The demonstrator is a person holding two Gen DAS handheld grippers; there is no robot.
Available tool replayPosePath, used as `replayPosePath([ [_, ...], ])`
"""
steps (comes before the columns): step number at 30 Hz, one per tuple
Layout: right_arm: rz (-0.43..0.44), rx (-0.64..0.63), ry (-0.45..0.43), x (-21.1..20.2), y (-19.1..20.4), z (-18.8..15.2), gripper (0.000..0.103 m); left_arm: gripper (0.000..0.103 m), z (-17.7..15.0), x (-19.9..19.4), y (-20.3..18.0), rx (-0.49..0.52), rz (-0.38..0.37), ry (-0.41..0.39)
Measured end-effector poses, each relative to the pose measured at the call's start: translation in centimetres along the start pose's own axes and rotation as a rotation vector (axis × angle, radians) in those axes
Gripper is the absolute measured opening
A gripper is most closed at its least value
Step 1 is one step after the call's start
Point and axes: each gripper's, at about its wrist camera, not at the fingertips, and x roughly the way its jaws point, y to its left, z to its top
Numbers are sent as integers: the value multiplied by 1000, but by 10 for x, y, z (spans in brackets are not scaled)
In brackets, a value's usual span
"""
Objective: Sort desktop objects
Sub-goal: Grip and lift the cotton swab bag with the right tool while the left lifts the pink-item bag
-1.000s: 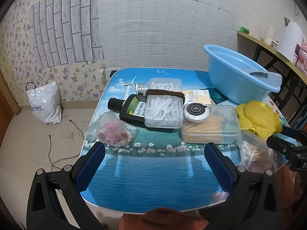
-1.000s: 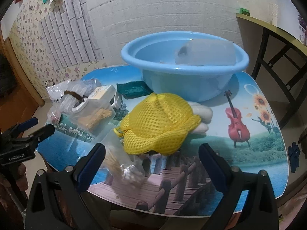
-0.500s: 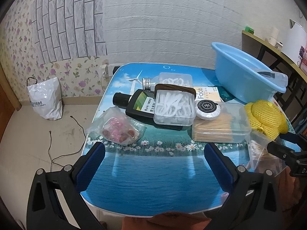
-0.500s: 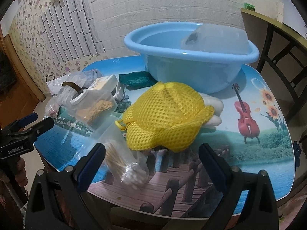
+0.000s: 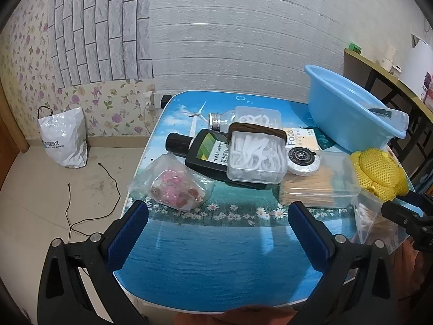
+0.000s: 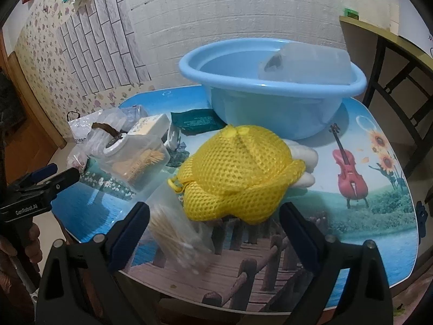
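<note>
Both grippers hover at the near edge of the surface (image 5: pixel 216 260) with their blue-padded fingers spread wide and nothing between them: the left gripper (image 5: pixel 216 233) over the bare ocean-print stretch at the near left, the right gripper (image 6: pixel 213 233) over the printed boardwalk at the near right. Just ahead of the right gripper, a clear bag of cotton swabs (image 6: pixel 176 238) lies near the near edge, blurred in the right wrist view, and behind it sits a yellow mesh pouch (image 6: pixel 238 173) with something white showing at its far side. Ahead of the left gripper, toward the left edge, lies a clear bag of pink and red beads (image 5: pixel 173 187). Beyond it a black bottle (image 5: pixel 200 154) lies on its side, with a clear box of white floss picks (image 5: pixel 257 157) resting on top of it and a brown band across that box's far end. Just right of these, a clear box of toothpicks (image 5: pixel 319 187) carries a round white disc (image 5: pixel 303 159) on its lid. Farther back lie a second clear box (image 5: pixel 257 116), a metal-capped clear bottle (image 5: pixel 216 120), a cream packet (image 5: pixel 300 140) and a dark green sachet (image 6: pixel 197 122). At the far right corner stands a blue basin (image 6: pixel 270 103) holding a clear plastic container (image 6: pixel 305 65).
</note>
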Motion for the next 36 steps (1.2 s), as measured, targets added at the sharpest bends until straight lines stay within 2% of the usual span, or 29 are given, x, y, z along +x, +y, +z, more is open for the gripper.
replayPosePath([
  [14,32,19,25,-2,3,1,95,103,8,18,25,-30,55,5],
  [23,43,-74,65,6,28,-5,95,103,13,38,33,-24,59,34],
  [26,37,-96,81,10,34,-6,87,102,16,43,34,-24,50,37],
  [27,44,-108,87,12,35,-7,80,101,16,44,34,-23,53,37],
  [28,57,-115,93,13,36,-7,67,94,16,45,35,-16,63,37],
  [29,72,-120,105,15,37,-8,60,86,16,46,35,-9,78,37],
  [30,72,-122,109,15,37,-9,59,82,15,47,36,-8,83,41],
  [31,73,-126,108,15,38,-10,56,73,14,47,38,-10,84,47],
  [33,71,-139,106,14,39,-10,44,64,12,45,40,-3,85,42],
  [36,86,-148,102,10,40,-10,35,42,11,40,41,8,83,39],
])
